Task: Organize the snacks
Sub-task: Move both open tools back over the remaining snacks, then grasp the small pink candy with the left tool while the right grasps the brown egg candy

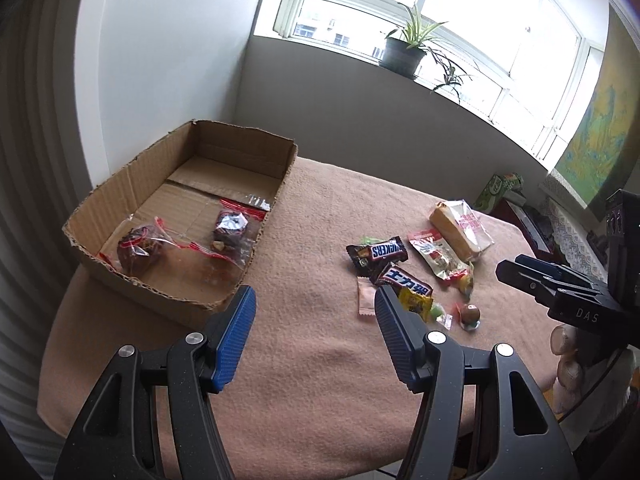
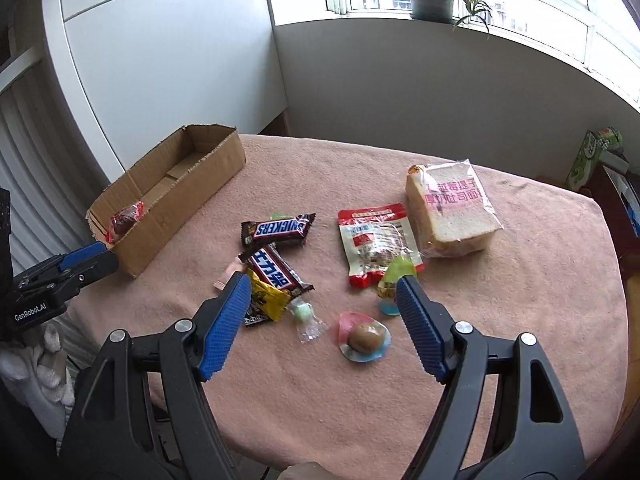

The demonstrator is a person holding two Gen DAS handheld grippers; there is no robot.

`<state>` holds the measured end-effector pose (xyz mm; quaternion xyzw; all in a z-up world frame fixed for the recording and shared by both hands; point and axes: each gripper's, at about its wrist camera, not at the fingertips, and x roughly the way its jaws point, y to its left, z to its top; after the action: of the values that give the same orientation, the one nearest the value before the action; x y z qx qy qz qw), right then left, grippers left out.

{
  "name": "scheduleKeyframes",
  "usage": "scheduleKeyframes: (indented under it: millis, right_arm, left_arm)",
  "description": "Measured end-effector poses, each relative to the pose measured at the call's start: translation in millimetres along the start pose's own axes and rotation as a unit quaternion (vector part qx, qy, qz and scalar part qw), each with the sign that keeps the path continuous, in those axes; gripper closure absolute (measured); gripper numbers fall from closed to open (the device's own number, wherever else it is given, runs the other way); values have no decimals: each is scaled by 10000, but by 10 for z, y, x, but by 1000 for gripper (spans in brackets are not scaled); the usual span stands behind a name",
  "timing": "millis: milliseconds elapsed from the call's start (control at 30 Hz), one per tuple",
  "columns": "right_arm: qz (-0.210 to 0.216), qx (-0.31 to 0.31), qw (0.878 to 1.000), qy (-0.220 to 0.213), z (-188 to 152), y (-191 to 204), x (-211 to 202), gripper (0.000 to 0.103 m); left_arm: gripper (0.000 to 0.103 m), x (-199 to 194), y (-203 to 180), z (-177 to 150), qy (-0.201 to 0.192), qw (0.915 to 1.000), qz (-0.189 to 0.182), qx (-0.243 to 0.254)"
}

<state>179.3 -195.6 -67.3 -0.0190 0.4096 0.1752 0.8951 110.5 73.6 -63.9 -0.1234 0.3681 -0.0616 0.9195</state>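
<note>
A shallow cardboard box (image 1: 120,208) (image 2: 192,184) sits at the table's left and holds two bagged dark cakes (image 1: 138,248). Loose snacks lie to its right: two Snickers bars (image 2: 278,230), a yellow packet (image 2: 268,300), a red-and-white pouch (image 2: 376,240), wrapped bread (image 2: 452,208), a green candy (image 2: 302,312) and a wrapped egg (image 2: 364,338). My left gripper (image 1: 316,300) is open and empty above the cloth between box and snacks. My right gripper (image 2: 324,284) is open and empty, hovering over the egg and candies.
The table is covered with a pink cloth (image 2: 520,320). A white wall panel (image 1: 160,60) stands behind the box. Potted plants (image 1: 404,52) sit on the windowsill. A green carton (image 2: 592,156) and clutter lie beyond the table's right edge.
</note>
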Motion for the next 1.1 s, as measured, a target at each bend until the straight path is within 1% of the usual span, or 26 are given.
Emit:
scheduleKeyframes:
  millis: [100,233,333,500,600,633,700,733,800,933,967,1000,1033,1067,1100]
  right_arm:
    - [-140,91,9998,132,-150,-215,18,26]
    - [-156,238,9992,290,-297,-392,92,25]
    - [-131,267,9991,297,-372,-406,159,26]
    - [-157,159,9993,301,-399,-290,289,26]
    - [-208,112,9993,297,-383,-246,369,26]
    - [-220,111,9993,298,-377,-238,392,26]
    - [-226,147,9991,324,-363,-231,450,30]
    - [-215,171,9990,347,-355,-228,482,33]
    - [-197,194,9989,381,-352,-215,539,34]
    - [-270,121,9987,424,-354,-168,624,35]
    - [-291,117,9985,437,-352,-163,649,37]
    - [-295,119,9984,460,-347,-160,675,39]
    - [-281,130,9983,494,-343,-159,703,45]
    - [-264,145,9982,526,-339,-154,731,48]
    - [-258,143,9981,540,-338,-147,749,49]
  left_arm:
    - [42,106,-164,-100,183,9997,-99,131]
    - [42,263,-332,-193,398,9987,-162,279]
    - [42,391,-400,-224,518,9978,-131,380]
    - [42,602,-423,-207,708,9959,1,563]
    - [49,716,-398,-161,803,9947,55,648]
    - [49,750,-389,-147,836,9943,54,660]
    - [51,828,-386,-117,907,9935,51,692]
    - [56,866,-390,-107,948,9929,41,717]
    - [61,952,-418,-96,1037,9916,23,778]
    - [64,1072,-450,-76,1139,9900,-6,829]
    - [64,1092,-454,-72,1152,9898,-7,837]
    - [67,1118,-462,-61,1158,9897,16,843]
    - [70,1134,-459,-56,1162,9897,38,836]
    - [72,1153,-461,-52,1168,9898,54,817]
    - [76,1165,-466,-46,1174,9897,71,812]
